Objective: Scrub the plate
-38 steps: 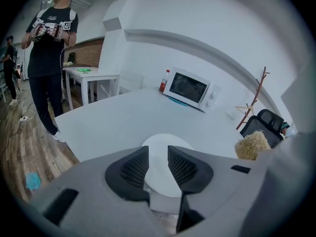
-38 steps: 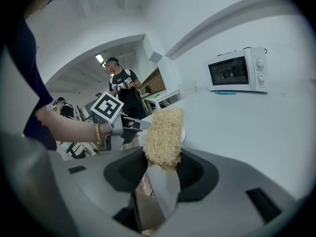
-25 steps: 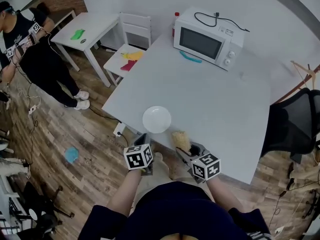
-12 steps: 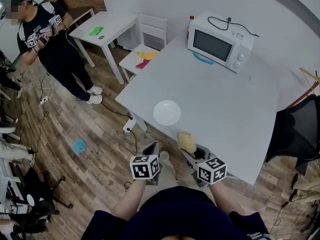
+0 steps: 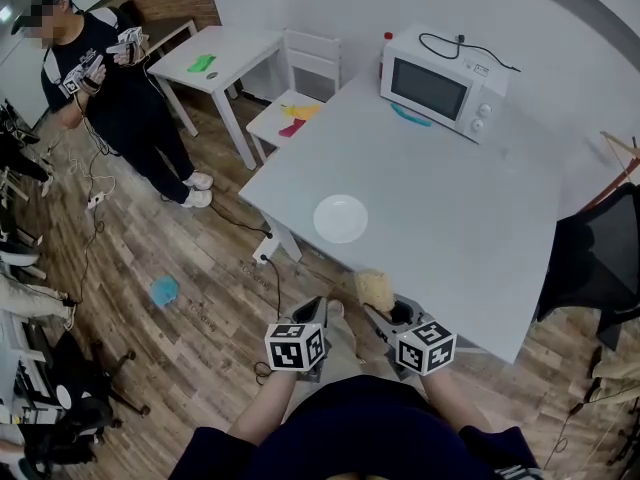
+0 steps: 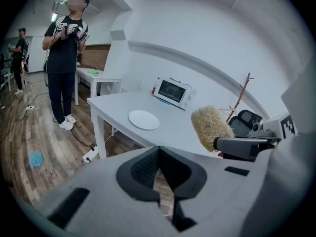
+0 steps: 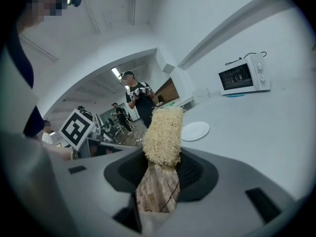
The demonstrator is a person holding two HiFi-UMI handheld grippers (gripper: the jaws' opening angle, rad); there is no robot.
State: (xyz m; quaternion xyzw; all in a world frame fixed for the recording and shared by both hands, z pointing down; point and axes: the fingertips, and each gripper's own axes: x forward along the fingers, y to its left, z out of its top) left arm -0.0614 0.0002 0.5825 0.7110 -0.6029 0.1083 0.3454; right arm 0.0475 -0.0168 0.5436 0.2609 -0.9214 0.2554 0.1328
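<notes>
Near one plate (image 5: 340,218), the right gripper (image 7: 160,163) pinches one scrubber (image 7: 163,130).

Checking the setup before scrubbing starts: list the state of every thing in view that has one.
plate: lying flat on the white table, bare, touched by neither gripper.
scrub pad: clamped by its lower end, in the air, short of the plate.
right gripper: shut on the scrub pad.
left gripper: shut, nothing between the jaws.
microwave: door closed, at the table's far end.
</notes>
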